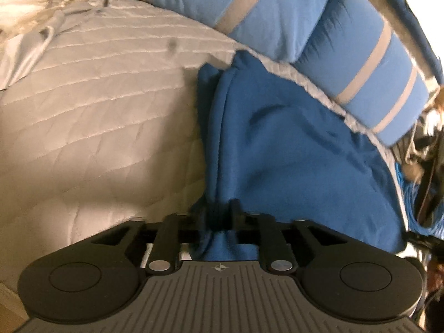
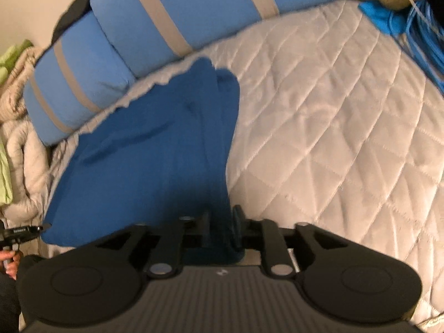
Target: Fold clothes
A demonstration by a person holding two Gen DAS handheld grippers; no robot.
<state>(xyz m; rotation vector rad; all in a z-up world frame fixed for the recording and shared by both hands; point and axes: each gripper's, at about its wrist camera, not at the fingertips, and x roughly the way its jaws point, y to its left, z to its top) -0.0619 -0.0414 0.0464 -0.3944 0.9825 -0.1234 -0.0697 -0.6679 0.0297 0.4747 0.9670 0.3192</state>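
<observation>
Blue garment (image 1: pixel 277 144) lies on the quilted bed (image 1: pixel 97 116), its near edge pinched by the left hand-held gripper (image 1: pixel 219 216) and the right hand-held gripper (image 2: pixel 222 222).

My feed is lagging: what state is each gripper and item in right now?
Left gripper: shut on dark blue cloth garment.
Right gripper: shut on the same garment.
Dark blue cloth garment: partly folded, lifted at the near edge.
Light blue grey-striped pillows: lying beyond the garment.
</observation>
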